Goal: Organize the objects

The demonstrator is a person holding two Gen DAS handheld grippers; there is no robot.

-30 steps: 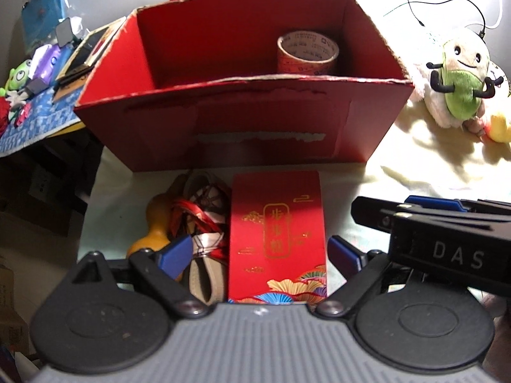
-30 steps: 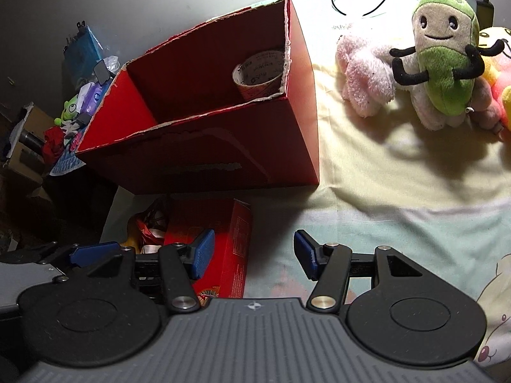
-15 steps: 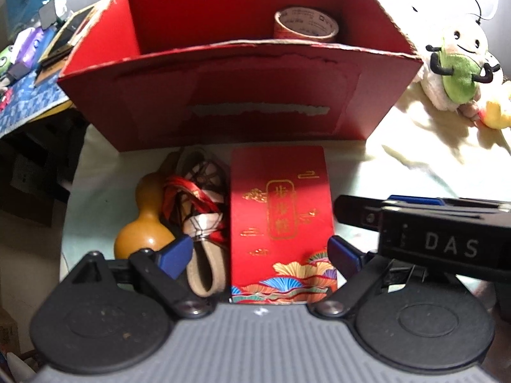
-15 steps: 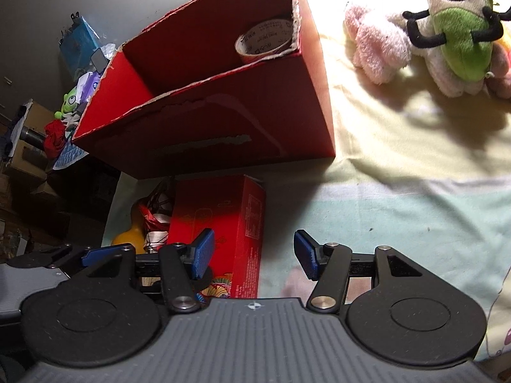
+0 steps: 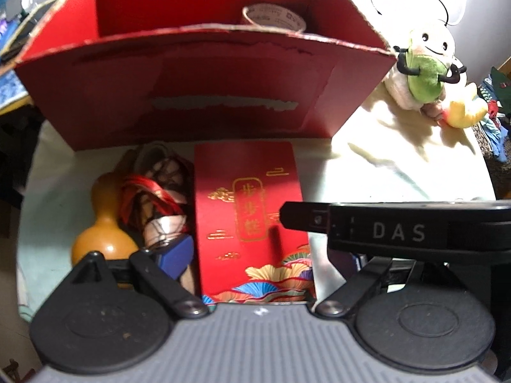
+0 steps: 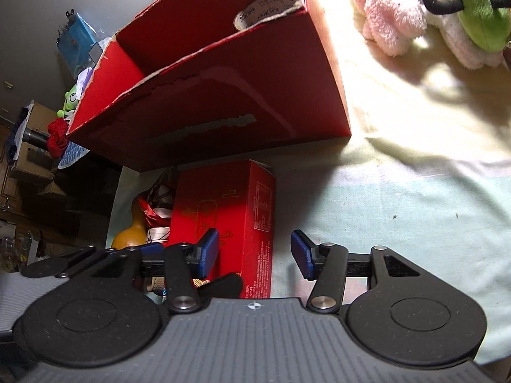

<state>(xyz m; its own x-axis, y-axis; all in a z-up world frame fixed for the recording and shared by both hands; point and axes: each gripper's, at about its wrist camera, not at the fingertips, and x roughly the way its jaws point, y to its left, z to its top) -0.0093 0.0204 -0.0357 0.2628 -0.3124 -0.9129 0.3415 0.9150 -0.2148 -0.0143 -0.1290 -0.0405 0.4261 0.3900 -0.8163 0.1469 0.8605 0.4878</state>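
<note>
A flat red gift box with gold print lies on the sheet in front of a big open red carton. A roll of tape stands inside the carton. My left gripper is open and straddles the gift box's near end; its right finger is hidden behind the right gripper's black body. In the right wrist view my right gripper is open around the gift box's right edge, one blue pad over its top, the other beside it. A yellow gourd and a ribboned bundle lie left of the box.
A green and white plush and a pink plush sit at the right on the pale sheet. The sheet's left edge drops to dark clutter and a shelf of small items. The carton stands close behind the gift box.
Both grippers have moved in closer over the gift box. The right gripper has shifted left, so its left pad now lies over the box top. Jaws stayed open.
</note>
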